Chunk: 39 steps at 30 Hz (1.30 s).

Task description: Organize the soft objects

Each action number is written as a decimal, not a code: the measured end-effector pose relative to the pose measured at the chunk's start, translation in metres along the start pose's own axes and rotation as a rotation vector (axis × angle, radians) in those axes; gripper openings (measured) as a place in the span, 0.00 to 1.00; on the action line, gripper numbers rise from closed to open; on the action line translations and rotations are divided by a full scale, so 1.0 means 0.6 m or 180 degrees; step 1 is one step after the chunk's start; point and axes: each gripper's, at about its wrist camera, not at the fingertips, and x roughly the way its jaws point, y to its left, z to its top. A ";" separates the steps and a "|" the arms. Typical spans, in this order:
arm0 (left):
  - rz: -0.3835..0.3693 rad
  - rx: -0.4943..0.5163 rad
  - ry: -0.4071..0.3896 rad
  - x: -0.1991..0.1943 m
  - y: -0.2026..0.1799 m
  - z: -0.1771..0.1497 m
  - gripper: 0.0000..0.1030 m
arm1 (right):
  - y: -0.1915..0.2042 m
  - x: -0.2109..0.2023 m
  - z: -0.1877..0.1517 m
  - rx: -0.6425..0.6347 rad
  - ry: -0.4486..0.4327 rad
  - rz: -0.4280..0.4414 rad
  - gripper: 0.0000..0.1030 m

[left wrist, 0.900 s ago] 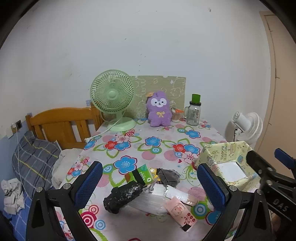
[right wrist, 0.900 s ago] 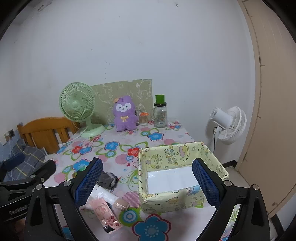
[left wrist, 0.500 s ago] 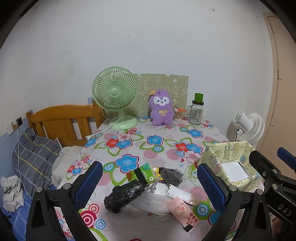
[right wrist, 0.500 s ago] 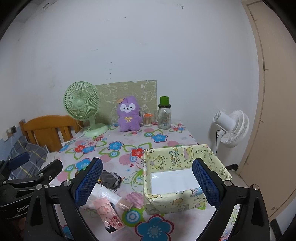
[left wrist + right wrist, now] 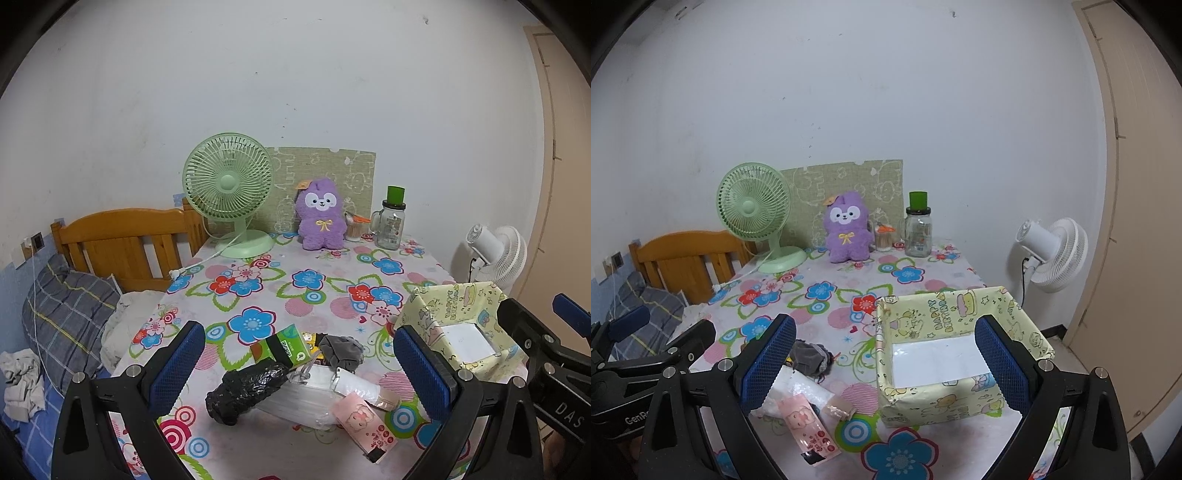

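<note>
A heap of soft things lies on the flowered tablecloth: a black plastic roll [image 5: 246, 386], a white mask pack [image 5: 310, 395], a grey cloth [image 5: 340, 350], a green tissue pack [image 5: 284, 345] and a pink packet [image 5: 364, 421]. My left gripper [image 5: 295, 373] is open and empty, held above the heap. A yellow cartoon box [image 5: 960, 354], open and empty, stands to the right. My right gripper [image 5: 882, 365] is open and empty, above the box's left wall. The grey cloth [image 5: 809, 360] and pink packet [image 5: 807, 424] also show in the right wrist view.
At the table's far edge stand a green desk fan [image 5: 231, 192], a purple plush toy [image 5: 321, 214], a small cup of sticks [image 5: 354, 229] and a glass jar with green lid [image 5: 391, 221]. A wooden headboard [image 5: 122, 240] and bed lie left. A white floor fan [image 5: 1052, 251] stands right.
Both grippers have drawn back and risen slightly, so the table looks a little farther away. Both stay open and empty. Nothing on the table has moved.
</note>
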 end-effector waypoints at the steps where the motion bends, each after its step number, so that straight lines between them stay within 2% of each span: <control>1: -0.0001 0.0008 0.0007 0.000 0.000 0.000 1.00 | 0.000 0.000 -0.001 0.0003 -0.0004 -0.0005 0.96; 39: 0.0021 0.0013 0.0001 -0.004 -0.005 -0.001 1.00 | -0.006 -0.003 0.000 0.0026 -0.0013 -0.0030 0.96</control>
